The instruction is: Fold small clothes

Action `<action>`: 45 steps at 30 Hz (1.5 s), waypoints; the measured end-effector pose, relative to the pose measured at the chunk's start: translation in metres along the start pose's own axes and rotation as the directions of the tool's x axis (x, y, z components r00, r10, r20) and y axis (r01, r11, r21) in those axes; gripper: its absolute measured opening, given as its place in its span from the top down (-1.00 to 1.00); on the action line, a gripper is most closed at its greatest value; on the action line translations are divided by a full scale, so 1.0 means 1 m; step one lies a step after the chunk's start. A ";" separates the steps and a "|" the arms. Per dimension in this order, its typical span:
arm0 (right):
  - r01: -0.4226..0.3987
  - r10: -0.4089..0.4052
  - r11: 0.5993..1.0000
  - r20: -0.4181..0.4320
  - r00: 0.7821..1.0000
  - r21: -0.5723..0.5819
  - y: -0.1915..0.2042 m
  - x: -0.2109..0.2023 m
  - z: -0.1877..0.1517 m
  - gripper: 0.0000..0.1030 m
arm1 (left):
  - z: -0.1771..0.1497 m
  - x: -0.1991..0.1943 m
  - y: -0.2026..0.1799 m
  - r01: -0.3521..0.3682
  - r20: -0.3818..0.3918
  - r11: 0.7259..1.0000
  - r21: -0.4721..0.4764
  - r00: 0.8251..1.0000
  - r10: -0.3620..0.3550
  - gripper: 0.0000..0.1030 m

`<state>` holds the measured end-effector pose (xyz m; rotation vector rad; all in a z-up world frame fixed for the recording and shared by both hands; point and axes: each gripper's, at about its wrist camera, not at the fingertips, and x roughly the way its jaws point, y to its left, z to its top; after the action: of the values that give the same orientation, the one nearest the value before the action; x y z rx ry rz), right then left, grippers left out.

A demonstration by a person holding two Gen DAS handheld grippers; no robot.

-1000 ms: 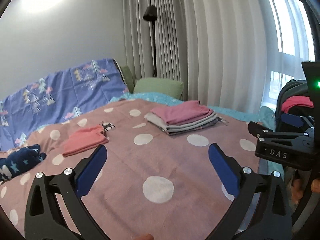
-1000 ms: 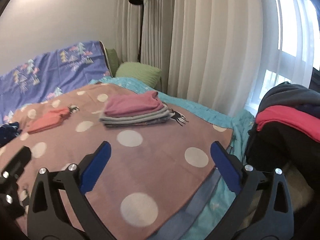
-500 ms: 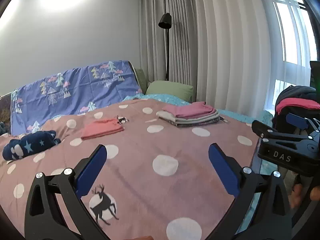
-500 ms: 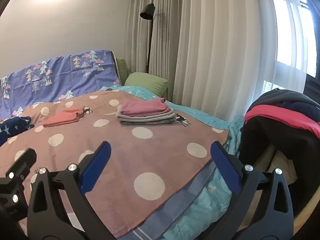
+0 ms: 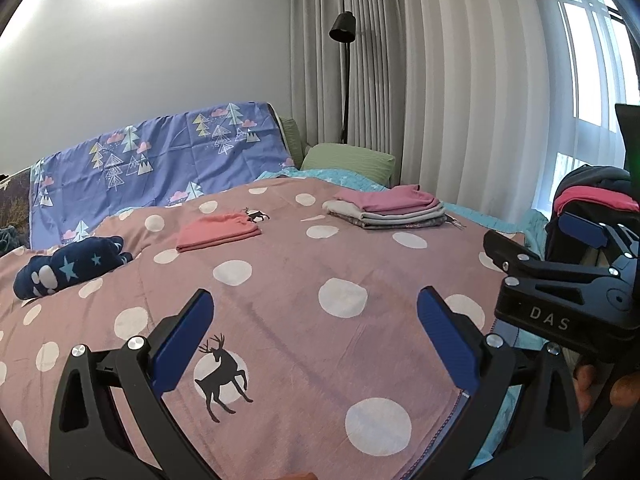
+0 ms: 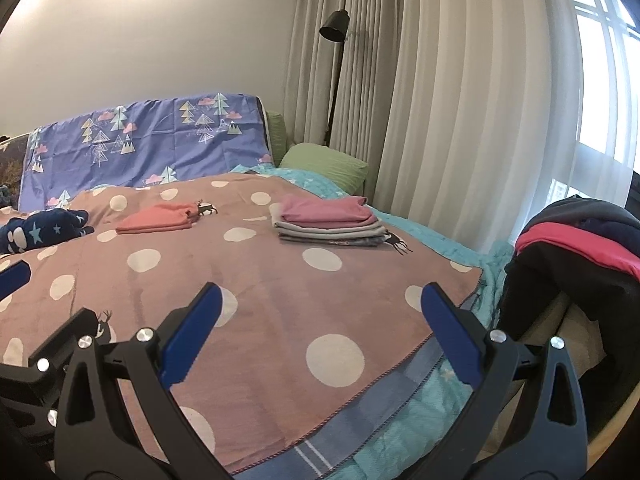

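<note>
Both tongs up over the near edge of the bed, nothing in either. Left tongs spread wide, blue pads well apart, empty. Right tongs same: spread wide, empty, sitting just right of the left pair and over the bed's corner.

Pink polka-dot blanket covers the bed. Folded stack of clothes at the far right side of the blanket, pink piece on top, grey ones under. Single folded coral garment lies flat left of the stack, well apart from it, next to a printed deer. Navy star-print item, bunched and not folded, at the far left edge of the blanket.

Pile of unfolded clothes, dark with a bright pink piece, heaped off the bed's right side, near the right tongs.

Green pillow at the head, floor lamp behind it against the curtains.
</note>
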<state>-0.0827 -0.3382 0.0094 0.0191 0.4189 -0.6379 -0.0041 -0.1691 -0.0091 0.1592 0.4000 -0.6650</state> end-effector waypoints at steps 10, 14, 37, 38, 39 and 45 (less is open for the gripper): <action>0.000 0.000 1.000 0.002 1.000 0.002 0.003 -0.006 0.002 -0.96 | -0.002 -0.008 0.002 0.011 0.012 1.000 -0.001 1.000 -0.011 -0.97; 0.001 -0.001 1.000 0.000 1.000 -0.001 0.003 -0.008 0.003 -0.96 | -0.002 -0.009 0.006 -0.003 0.011 1.000 -0.022 1.000 0.003 -0.97; -0.023 0.022 1.000 -0.016 1.000 -0.005 0.004 -0.007 -0.003 -0.96 | -0.006 -0.012 0.007 -0.033 0.007 0.999 -0.036 0.999 0.033 -0.97; -0.024 0.024 1.000 -0.019 1.000 -0.005 0.004 -0.006 -0.003 -0.96 | -0.006 -0.011 0.007 -0.032 0.005 0.999 -0.035 0.999 0.033 -0.97; -0.024 0.024 1.000 -0.022 0.999 -0.005 0.004 -0.005 -0.004 -0.96 | -0.008 -0.011 0.007 -0.031 0.002 0.999 -0.033 1.000 0.031 -0.97; -0.023 0.023 1.000 -0.036 0.999 -0.007 0.005 0.000 -0.007 -0.96 | -0.011 -0.005 0.007 -0.027 -0.022 0.999 -0.039 0.999 0.026 -0.97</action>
<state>-0.0825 -0.3328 0.0023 0.0281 0.4548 -0.6137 -0.0064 -0.1576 -0.0174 0.1342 0.4305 -0.6290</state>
